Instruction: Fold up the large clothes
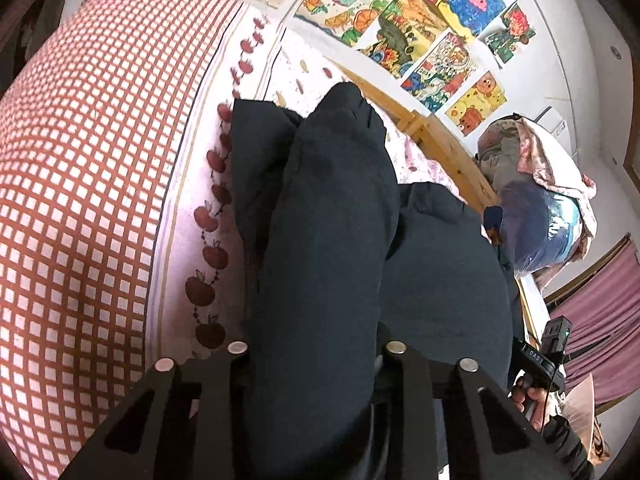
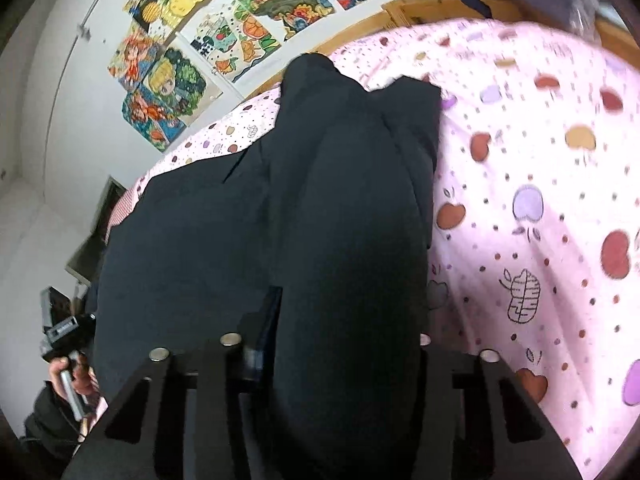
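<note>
A large dark navy garment (image 1: pixel 332 208) lies bunched on the bed, with a fold of it running up between the fingers of my left gripper (image 1: pixel 316 354), which is shut on the cloth. In the right wrist view the same garment (image 2: pixel 344 200) rises in a thick fold into my right gripper (image 2: pixel 328 344), also shut on it. The cloth hides the fingertips of both. Each gripper appears in the other's view, held in a hand: the right one (image 1: pixel 548 356) at the lower right, the left one (image 2: pixel 60 332) at the lower left.
The bed has a pink apple-print sheet (image 2: pixel 540 200) and a red-checked quilt (image 1: pixel 88 184) to the left. A wooden bed frame (image 1: pixel 452 148) runs along a wall covered with coloured drawings (image 1: pixel 400 28). A bagged pile of clothes (image 1: pixel 536 208) sits beyond the frame.
</note>
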Tool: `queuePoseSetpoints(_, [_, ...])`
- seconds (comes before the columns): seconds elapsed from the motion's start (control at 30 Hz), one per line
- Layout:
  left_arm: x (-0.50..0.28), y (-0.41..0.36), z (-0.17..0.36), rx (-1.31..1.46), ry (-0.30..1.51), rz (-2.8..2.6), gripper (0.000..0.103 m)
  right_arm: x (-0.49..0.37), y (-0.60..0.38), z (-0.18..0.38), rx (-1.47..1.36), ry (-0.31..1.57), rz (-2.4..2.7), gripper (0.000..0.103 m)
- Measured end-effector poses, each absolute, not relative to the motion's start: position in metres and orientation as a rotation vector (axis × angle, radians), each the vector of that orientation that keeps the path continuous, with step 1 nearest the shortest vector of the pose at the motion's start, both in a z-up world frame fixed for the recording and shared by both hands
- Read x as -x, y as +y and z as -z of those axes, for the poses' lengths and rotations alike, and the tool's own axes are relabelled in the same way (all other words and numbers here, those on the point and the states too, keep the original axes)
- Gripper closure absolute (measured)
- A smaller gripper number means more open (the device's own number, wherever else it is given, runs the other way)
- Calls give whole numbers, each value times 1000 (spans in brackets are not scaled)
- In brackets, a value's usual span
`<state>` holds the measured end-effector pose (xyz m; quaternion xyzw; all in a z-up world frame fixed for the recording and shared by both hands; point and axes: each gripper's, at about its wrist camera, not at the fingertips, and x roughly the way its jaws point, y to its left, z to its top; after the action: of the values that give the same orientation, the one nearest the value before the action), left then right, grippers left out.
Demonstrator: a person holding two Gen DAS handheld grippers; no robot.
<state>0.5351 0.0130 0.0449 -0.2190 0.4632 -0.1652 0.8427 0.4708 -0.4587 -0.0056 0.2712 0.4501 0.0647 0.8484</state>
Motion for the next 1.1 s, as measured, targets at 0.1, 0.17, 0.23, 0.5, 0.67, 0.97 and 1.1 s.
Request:
queuePoseSetpoints(0.1, [-528,8,-59,433,941,359,81,-474,-456,-16,-503,940,-123,80])
queuePoseSetpoints(0.17, [-523,6,-69,422,920,369,83,-479,-452,-32,-476,926,-120,84])
queuePoseSetpoints(0.23, [-519,8,-78,431,910,372,84,-481,-450,-46,-469,897,-125,85])
queuePoseSetpoints(0.5, [-487,20,-123,415,844,374,86,-466,-445,-98,-401,809,-167,86])
queuePoseSetpoints(0.67, [-459,27,-141,408,827,366,86,-440,-446,-123,-391,757,-197,87])
queuePoseSetpoints(0.97, [-424,20,-138,388,855,354,86,-403,-452,-141,-399,726,-201,87])
queuePoseSetpoints(1.1, [-423,17,-109,389,893,330,86,-395,-452,-117,-392,761,-172,87])
